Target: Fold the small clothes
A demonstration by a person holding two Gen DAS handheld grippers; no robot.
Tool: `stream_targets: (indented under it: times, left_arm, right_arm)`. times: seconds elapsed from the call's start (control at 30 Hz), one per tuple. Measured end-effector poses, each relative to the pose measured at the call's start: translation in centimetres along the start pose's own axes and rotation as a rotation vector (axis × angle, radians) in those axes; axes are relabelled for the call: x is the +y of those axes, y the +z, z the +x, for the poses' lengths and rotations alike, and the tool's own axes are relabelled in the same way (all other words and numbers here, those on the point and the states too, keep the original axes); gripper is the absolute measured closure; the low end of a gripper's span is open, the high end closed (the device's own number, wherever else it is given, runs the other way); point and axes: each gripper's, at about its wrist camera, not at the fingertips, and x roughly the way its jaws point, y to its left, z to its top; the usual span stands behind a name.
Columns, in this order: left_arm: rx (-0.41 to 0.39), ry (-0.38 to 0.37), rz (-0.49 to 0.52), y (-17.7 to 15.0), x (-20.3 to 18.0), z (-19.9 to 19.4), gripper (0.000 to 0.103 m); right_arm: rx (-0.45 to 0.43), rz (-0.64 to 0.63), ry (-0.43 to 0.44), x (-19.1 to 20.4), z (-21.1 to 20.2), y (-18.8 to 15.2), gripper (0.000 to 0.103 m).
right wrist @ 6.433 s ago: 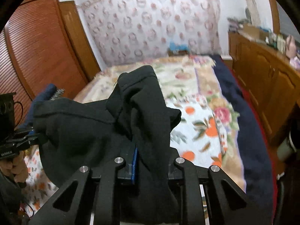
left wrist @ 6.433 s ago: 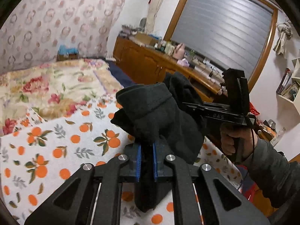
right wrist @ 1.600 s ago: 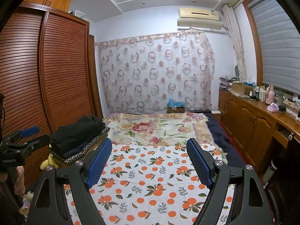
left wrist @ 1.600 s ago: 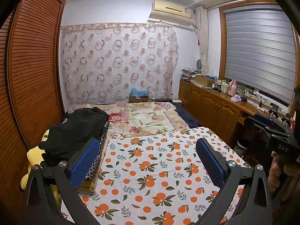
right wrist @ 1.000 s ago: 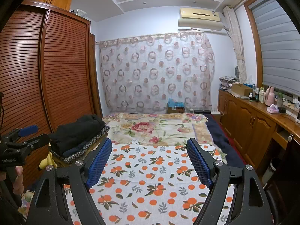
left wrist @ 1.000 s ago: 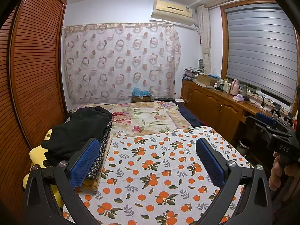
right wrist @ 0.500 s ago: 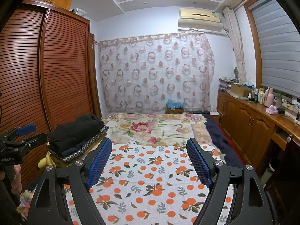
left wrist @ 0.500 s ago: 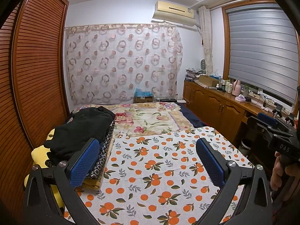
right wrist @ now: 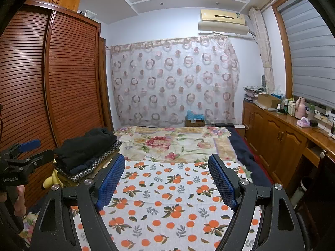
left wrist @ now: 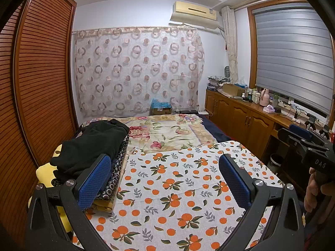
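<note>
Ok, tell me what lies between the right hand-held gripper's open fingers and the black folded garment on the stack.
Only bare orange-print sheet, in the right wrist view. The right hand-held gripper is open and empty; the black garment tops the stack beyond its left finger.

- The orange-print sheet [left wrist: 178,192] on the bed lies flat and bare, with lots of room.
- A pile of clothes [left wrist: 92,144] blocks the left edge, against the wardrobe [left wrist: 41,83].
- Cabinets [right wrist: 278,142] wall in the right side.
</note>
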Motion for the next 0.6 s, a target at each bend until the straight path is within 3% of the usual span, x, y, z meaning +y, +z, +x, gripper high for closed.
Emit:
stream_targets:
  times: [0.6]
  left_arm:
    - [0.0, -0.002, 0.0, -0.04, -0.04, 0.05, 0.0]
  right_arm:
    - [-0.003, -0.009, -0.001, -0.12, -0.11, -0.22, 0.02]
